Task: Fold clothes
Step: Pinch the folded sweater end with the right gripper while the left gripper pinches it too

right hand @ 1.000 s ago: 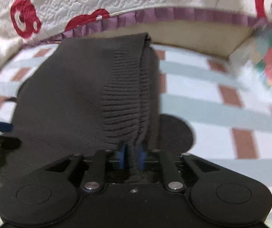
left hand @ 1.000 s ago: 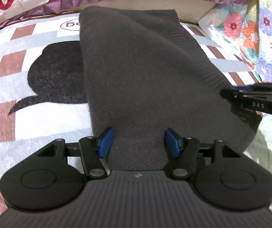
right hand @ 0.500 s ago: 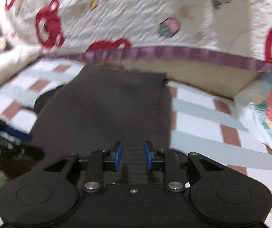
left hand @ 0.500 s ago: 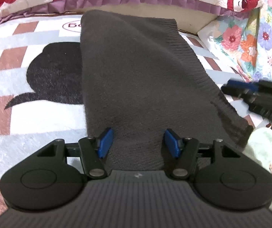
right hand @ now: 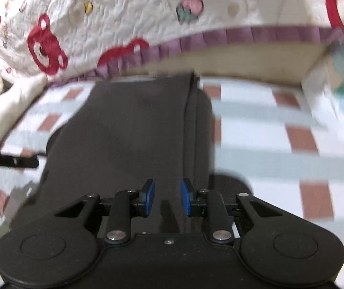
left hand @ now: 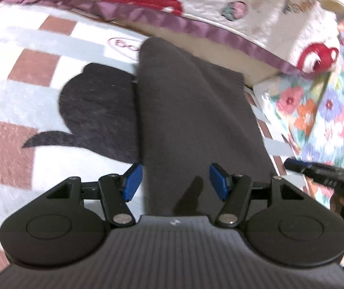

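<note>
From my left tongs (left hand: 174, 183), I look down a dark grey knit garment (left hand: 196, 110), soft and matte, folded into a long band. It lies on a plush blanket (left hand: 27, 101) checked in white, pale blue and brick red, with a black fuzzy shape (left hand: 95, 110) just left of it. The band's long axis runs from near me away to the far quilt (left hand: 244, 4) with its purple frill. My blue pads (left hand: 131, 184) stand wide apart, holding nothing. My right tongs (left hand: 299, 165) poke in at the right edge.

From my right tongs (right hand: 167, 200), the same garment (right hand: 128, 130) stretches far-ward, a layered fold edge (slightly blurred) along its right side. These pads (right hand: 149, 197) are parted too, gripping nothing, above the near end.
</note>
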Motion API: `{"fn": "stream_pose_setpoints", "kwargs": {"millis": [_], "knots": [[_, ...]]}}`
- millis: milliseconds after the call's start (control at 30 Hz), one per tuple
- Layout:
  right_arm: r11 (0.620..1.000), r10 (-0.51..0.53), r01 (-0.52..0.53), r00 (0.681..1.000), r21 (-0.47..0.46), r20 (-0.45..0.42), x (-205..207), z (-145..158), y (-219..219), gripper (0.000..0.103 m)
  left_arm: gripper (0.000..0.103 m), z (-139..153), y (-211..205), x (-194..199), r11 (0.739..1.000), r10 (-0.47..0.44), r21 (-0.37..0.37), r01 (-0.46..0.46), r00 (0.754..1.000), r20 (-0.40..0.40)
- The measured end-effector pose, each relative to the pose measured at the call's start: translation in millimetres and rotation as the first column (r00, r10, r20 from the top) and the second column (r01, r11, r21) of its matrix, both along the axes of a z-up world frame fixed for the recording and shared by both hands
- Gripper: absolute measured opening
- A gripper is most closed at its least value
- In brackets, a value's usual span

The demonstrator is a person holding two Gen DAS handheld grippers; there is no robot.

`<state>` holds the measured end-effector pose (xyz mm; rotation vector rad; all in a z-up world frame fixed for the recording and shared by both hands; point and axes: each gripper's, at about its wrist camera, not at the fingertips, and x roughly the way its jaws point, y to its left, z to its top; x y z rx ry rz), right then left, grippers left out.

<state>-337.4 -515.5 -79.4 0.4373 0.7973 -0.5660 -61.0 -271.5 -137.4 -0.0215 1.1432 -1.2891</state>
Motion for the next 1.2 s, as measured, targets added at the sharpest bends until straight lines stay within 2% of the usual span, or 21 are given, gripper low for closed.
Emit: {"fn": "stream_pose_setpoints", "kwargs": {"millis": [67, 167, 200, 300, 367, 400, 433, 467, 500, 567, 600, 667, 767, 800, 833, 900, 933, 967, 1000, 1100, 1200], "knots": [[1.000, 0.006, -0.006, 1.000, -0.009, 0.024, 11, 4, -15, 0.034, 0.060, -6, -8, 9, 0.999, 0.024, 0.030, -0.023, 0.999, -0.032], [1.000, 0.016, -0.015, 0.998, -0.022, 0.061, 27, 10, -38, 0.038, 0.060, -6, -22, 18, 0.998, 0.061, 0.025, -0.060, 0.996, -0.068], [0.999, 0.019, -0.017, 0.997, -0.026, 0.073, 32, 12, -45, 0.040, 0.060, -4, -30, 18, 0.998, 0.056, 0.028, -0.054, 0.997, -0.057], [0.998, -0.051, 0.053, 0.991, -0.017, 0.124, 46, 1, -70, 0.056, 0.061, 2, -49, 18, 0.999, 0.031, 0.030, -0.031, 0.999, -0.014], [0.996, -0.091, 0.090, 0.985, 0.013, 0.144, 55, -11, -85, 0.057, 0.061, 4, -57, 18, 0.999, 0.023, 0.023, -0.023, 1.000, -0.006], [0.996, -0.087, 0.083, 0.986, 0.033, 0.140, 58, -18, -87, 0.041, 0.061, 6, -61, 18, 1.000, 0.019, 0.020, -0.019, 1.000, -0.002], [0.998, -0.063, 0.062, 0.989, 0.015, 0.136, 60, -21, -85, 0.016, 0.061, 7, -66, 19, 1.000, 0.015, 0.016, -0.015, 1.000, 0.002], [0.998, -0.028, 0.034, 0.992, -0.046, 0.125, 62, -19, -80, 0.013, 0.061, 8, -70, 19, 1.000, 0.011, 0.013, -0.012, 1.000, 0.006], [0.995, -0.012, 0.024, 0.993, -0.102, 0.121, 62, -15, -78, 0.004, 0.061, 9, -74, 19, 1.000, 0.008, 0.009, -0.008, 1.000, 0.011], [0.981, -0.001, 0.025, 0.992, -0.191, 0.124, 60, -3, -79, 0.003, 0.061, 11, -83, 19, 1.000, 0.000, 0.002, 0.000, 1.000, 0.019], [0.978, -0.009, 0.034, 0.993, -0.204, 0.118, 57, -1, -84, 0.003, 0.061, 12, -82, 19, 1.000, 0.001, -0.006, -0.001, 1.000, 0.006], [0.981, -0.036, 0.053, 0.995, -0.184, 0.089, 52, -5, -95, 0.001, 0.064, 12, -75, 19, 1.000, 0.008, -0.020, -0.009, 0.999, -0.046], [0.990, -0.074, 0.076, 0.997, -0.119, 0.018, 45, -25, -104, 0.000, 0.065, 4, -70, 14, 1.000, -0.006, 0.009, 0.007, 0.996, -0.085], [0.991, -0.108, 0.111, 0.993, -0.078, 0.039, 37, -28, -106, 0.001, 0.065, 0, -69, 11, 0.999, -0.015, 0.026, 0.017, 0.996, -0.092], [0.987, -0.154, 0.156, 0.985, -0.026, 0.082, 27, -29, -108, 0.011, 0.065, -4, -69, 8, 0.998, -0.023, 0.048, 0.028, 0.995, -0.102], [0.968, -0.246, 0.233, 0.957, 0.098, 0.155, 5, -31, -112, 0.013, 0.065, -12, -68, 4, 0.996, -0.027, 0.077, 0.037, 0.992, -0.126], [0.949, -0.292, 0.261, 0.939, 0.176, 0.182, -6, -33, -115, 0.033, 0.065, -14, -67, 4, 0.997, -0.017, 0.075, 0.028, 0.989, -0.145], [0.925, -0.338, 0.284, 0.919, 0.254, 0.205, -17, -34, -117, 0.046, 0.066, -16, -65, 3, 0.997, -0.007, 0.073, 0.019, 0.987, -0.163], [0.905, -0.361, 0.287, 0.909, 0.315, 0.209, -25, -37, -118, 0.065, 0.066, -16, -65, 3, 0.997, -0.001, 0.074, 0.014, 0.985, -0.171], [0.892, -0.339, 0.244, 0.918, 0.380, 0.205, -42, -40, -113, 0.065, 0.061, -17, -66, 4, 0.997, 0.010, 0.081, 0.004, 0.985, -0.172], [0.849, -0.355, 0.186, 0.894, 0.495, 0.272, -61, -44, -107, 0.065, 0.049, -17, -67, 4, 0.996, 0.021, 0.087, -0.006, 0.985, -0.172]]}}
